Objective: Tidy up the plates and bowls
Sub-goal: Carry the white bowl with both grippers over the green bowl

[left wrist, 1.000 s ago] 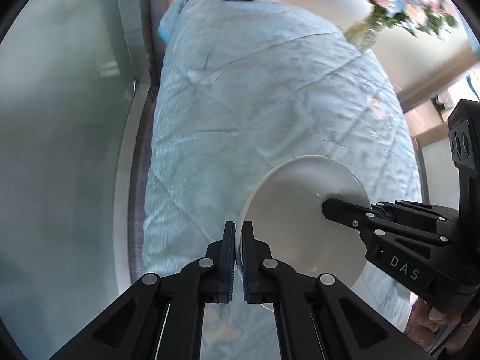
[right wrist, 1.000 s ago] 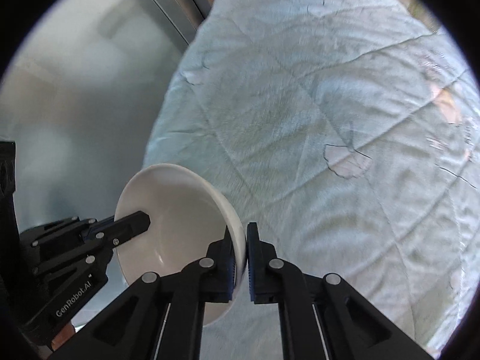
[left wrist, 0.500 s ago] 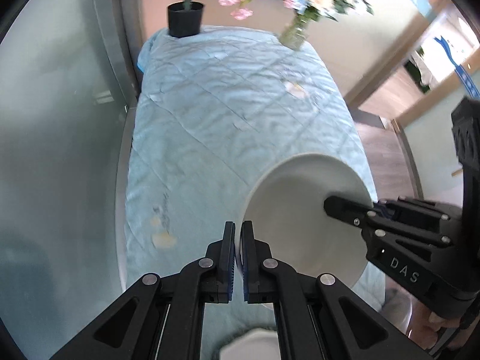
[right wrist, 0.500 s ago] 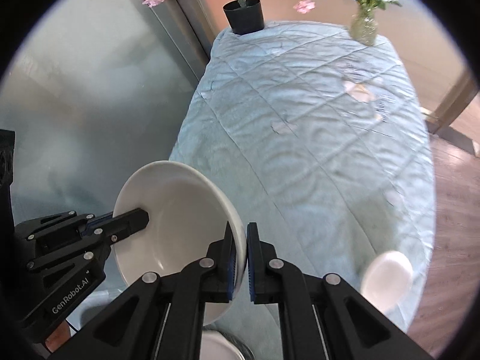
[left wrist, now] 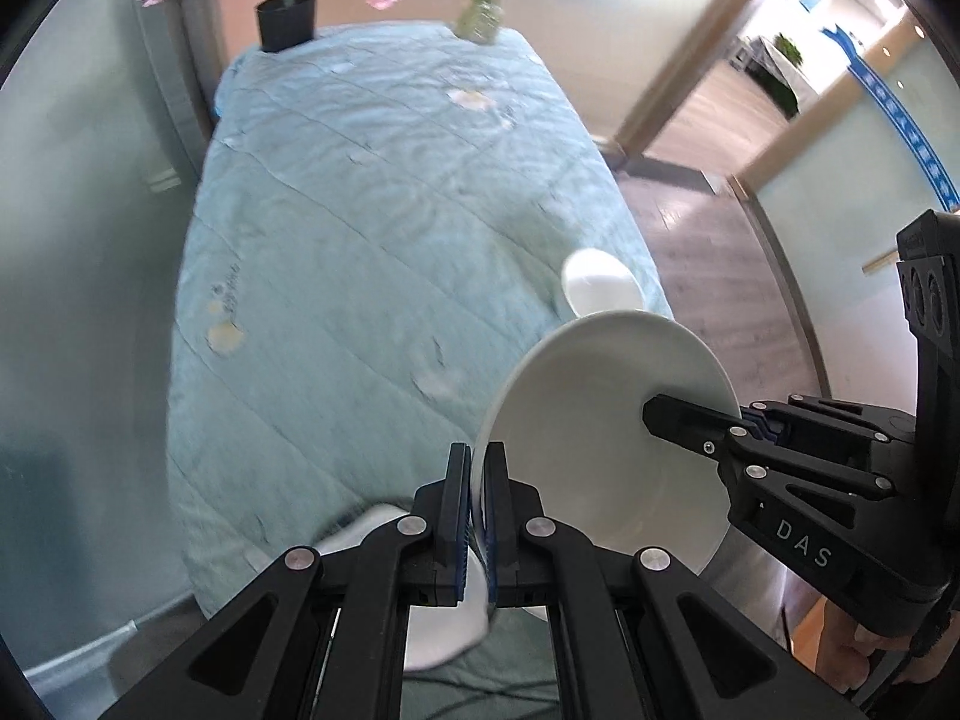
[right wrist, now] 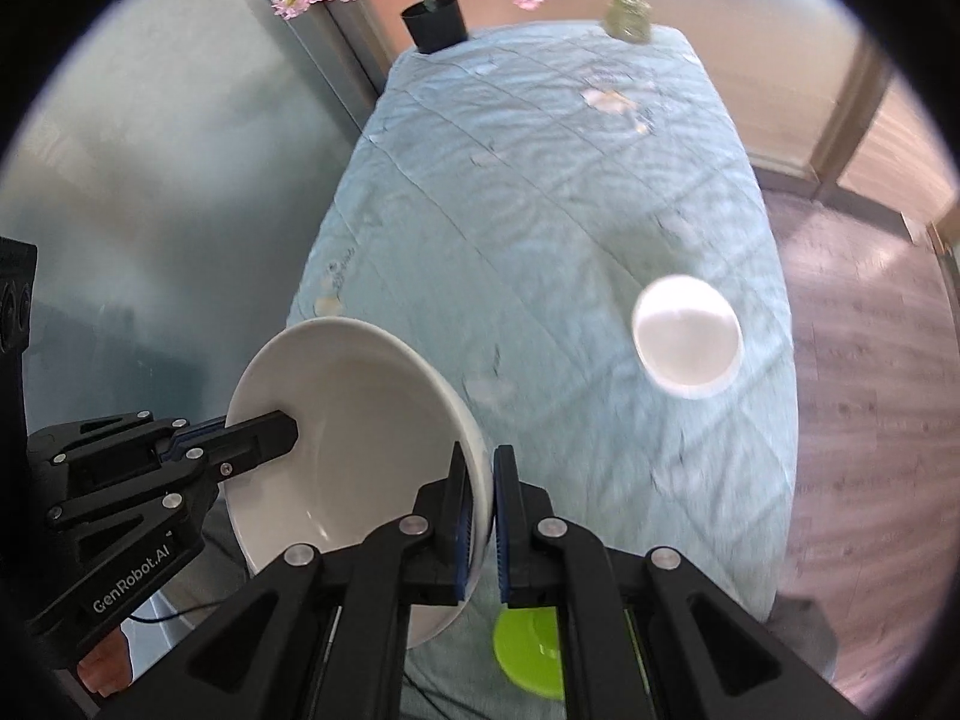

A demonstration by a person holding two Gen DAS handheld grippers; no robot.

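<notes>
Both grippers hold one large white bowl in the air above the near end of the table; it also shows in the right wrist view. My left gripper is shut on its left rim. My right gripper is shut on its right rim and shows in the left wrist view. A smaller white bowl sits on the cloth near the right edge. A green plate lies below my right gripper. A white dish lies partly hidden under my left gripper.
The table carries a pale blue quilted cloth. A black pot with pink blossoms and a glass vase of flowers stand at the far end. A frosted glass wall runs along the left. Wooden floor lies to the right.
Both grippers have risen and pulled back toward the near end with the large bowl. The small white bowl, green plate, white dish and flower pots came into view.
</notes>
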